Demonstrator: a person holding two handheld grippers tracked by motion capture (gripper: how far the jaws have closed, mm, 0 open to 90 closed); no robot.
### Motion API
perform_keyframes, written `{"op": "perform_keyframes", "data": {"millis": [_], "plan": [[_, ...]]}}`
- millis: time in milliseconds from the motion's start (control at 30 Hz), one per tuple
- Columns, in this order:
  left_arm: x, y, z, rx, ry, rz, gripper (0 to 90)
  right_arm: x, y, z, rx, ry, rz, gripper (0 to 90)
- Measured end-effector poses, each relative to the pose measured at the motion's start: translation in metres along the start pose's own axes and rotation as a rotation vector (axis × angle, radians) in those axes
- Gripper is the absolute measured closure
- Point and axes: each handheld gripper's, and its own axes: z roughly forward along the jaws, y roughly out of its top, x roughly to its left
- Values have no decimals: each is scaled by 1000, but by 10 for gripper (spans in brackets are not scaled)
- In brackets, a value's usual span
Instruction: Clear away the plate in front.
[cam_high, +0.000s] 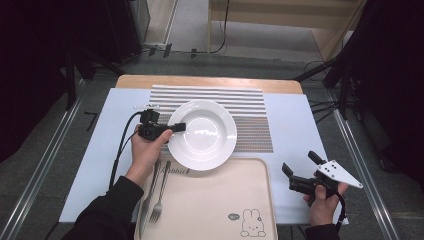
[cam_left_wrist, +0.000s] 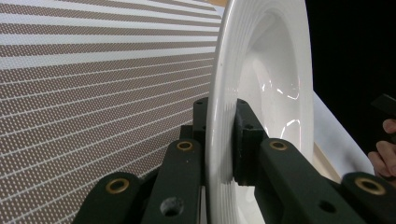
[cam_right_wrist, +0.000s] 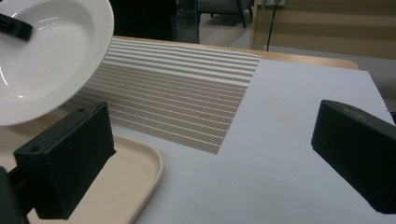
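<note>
The striped placemat (cam_high: 215, 107) lies bare on the table (cam_high: 295, 130), and my white plate (cam_high: 202, 134) hangs tilted over its near edge, half above the cream tray (cam_high: 220, 200), so I judge the lift done and the setting-down left. My left tongs (cam_high: 176, 127) clamp the plate's rim beside the placemat. My right tongs (cam_high: 301, 167) wait released and empty, well right of the placemat.
</note>
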Motion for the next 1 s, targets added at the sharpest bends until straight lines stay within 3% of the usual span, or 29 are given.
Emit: {"op": "perform_keyframes", "data": {"millis": [1000], "plan": [[-17,-32,-12,24,-51,13,814,1,0,0,1,2,0,0]]}}
